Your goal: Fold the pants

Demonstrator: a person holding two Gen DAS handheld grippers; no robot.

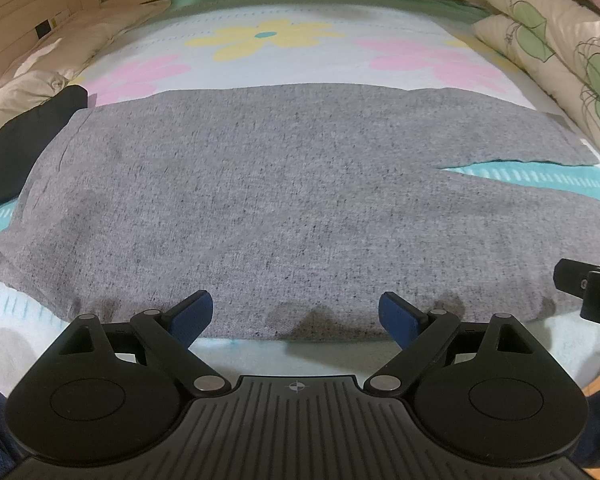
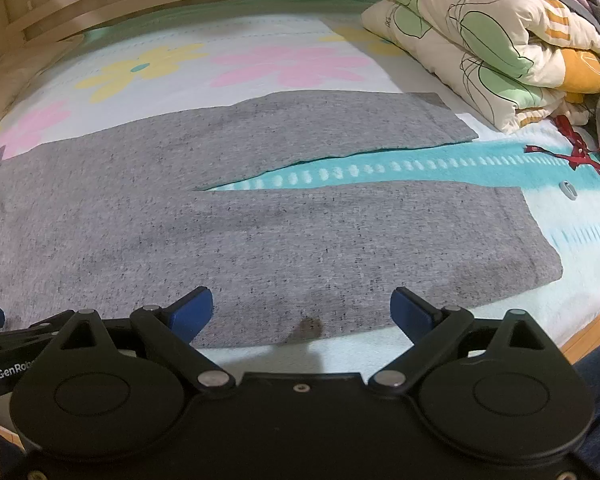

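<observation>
Both grippers are just hanging over the near edge of the bed with nothing in them. Left gripper [image 1: 295,314] has its blue-padded black fingers [image 1: 193,312] spread wide over the near hem area of the grey heathered knit pants [image 1: 279,184], pads not pressing on the cloth. Right gripper [image 2: 302,312] looks the same, jaws wide apart and empty, hovering above the near leg.

Pants are laid out flat on the flower-print bedsheet in white, teal, pink and yellow [image 1: 259,40], waist end off to the left, the two legs running to the right with a teal strip of sheet showing between them. A few darker spots sit along the near edge of the fabric.

Folded cream quilt with green leaf outlines [image 2: 480,40] is stacked at the far right, just beyond the far leg's cuff. Something dark and black [image 1: 23,140] lies beside the waist end on the left, and a red ribbon [image 2: 576,148] sits on the sheet near the quilt.
</observation>
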